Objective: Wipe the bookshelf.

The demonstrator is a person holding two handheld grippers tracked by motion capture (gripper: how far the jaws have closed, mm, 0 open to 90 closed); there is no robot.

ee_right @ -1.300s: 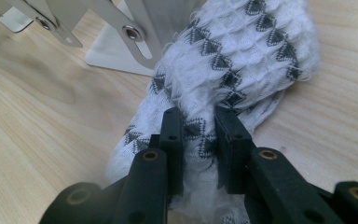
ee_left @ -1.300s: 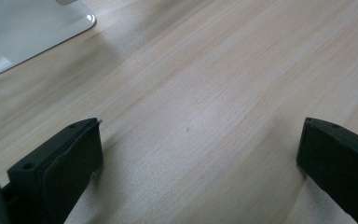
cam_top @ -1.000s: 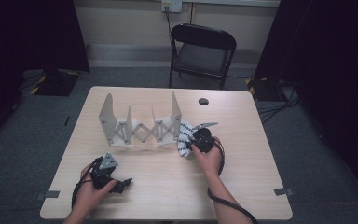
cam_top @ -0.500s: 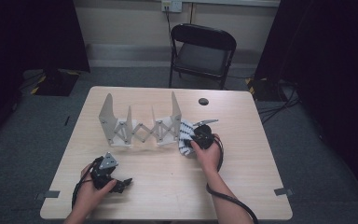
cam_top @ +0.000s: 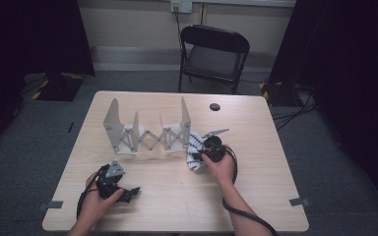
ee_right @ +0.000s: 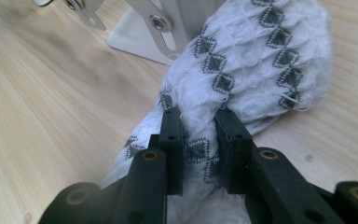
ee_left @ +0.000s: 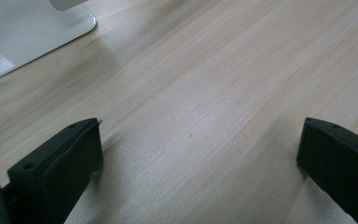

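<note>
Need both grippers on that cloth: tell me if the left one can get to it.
Probably yes: bare table lies between the open left hand-held gripper and the cloth.

In the right gripper view the white patterned cloth [ee_right: 242,70] is cut by the top and bottom edges, and the right gripper [ee_right: 198,140] hides the fold between its jaws. The grey folding rack [ee_right: 158,23] is cut by the top edge there, and in the left gripper view only a corner of its base [ee_left: 32,32] is seen. The small dark round thing [cam_top: 215,106] on the table is too small to tell.
</note>
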